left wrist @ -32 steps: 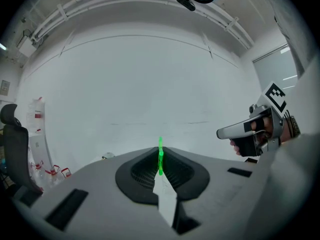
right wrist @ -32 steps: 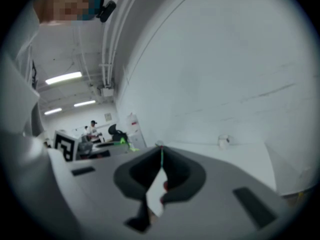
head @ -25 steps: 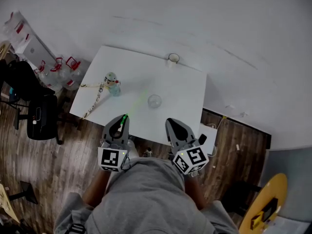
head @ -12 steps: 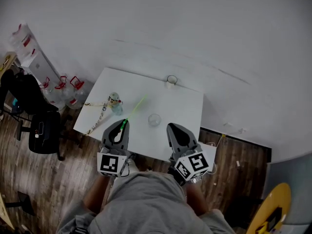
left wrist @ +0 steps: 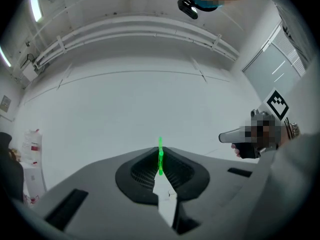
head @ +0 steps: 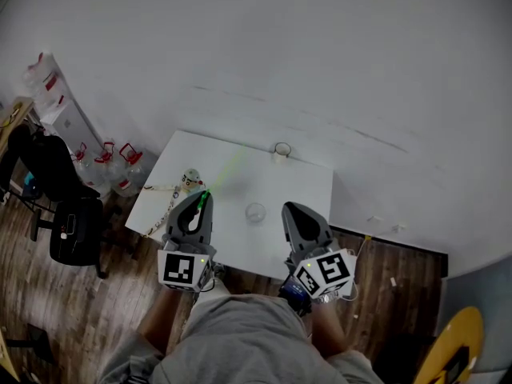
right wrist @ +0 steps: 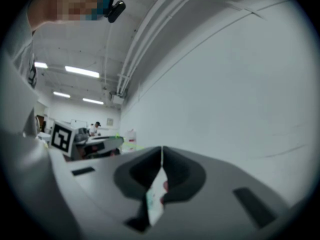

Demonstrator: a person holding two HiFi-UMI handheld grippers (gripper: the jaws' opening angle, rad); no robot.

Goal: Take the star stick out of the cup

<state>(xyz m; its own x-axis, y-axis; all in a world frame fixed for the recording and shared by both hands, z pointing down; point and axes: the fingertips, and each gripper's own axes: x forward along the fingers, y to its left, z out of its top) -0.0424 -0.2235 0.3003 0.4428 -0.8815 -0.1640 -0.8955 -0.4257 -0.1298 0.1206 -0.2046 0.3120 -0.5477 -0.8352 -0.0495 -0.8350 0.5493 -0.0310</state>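
My left gripper [head: 202,196] is shut on a thin green stick [head: 226,171], whose free end slants up and right over the white table [head: 304,184]. In the left gripper view the stick [left wrist: 160,144] stands pinched between the closed pads of that gripper [left wrist: 160,160]; its star end is not visible. A clear cup [head: 255,212] stands on the table between the grippers, below and apart from both. My right gripper [head: 290,209] is held to the cup's right, and in its own view it [right wrist: 161,156] is shut with nothing between its jaws.
A small bottle with a lanyard [head: 190,179] sits at the table's left, and a second cup [head: 282,150] stands at its far edge. A black chair [head: 68,226] and several water jugs [head: 112,162] stand on the wooden floor to the left. The wall is close behind the table.
Both grippers have risen, so the table and cup look smaller and farther below. The green stick has stayed in the left gripper throughout.
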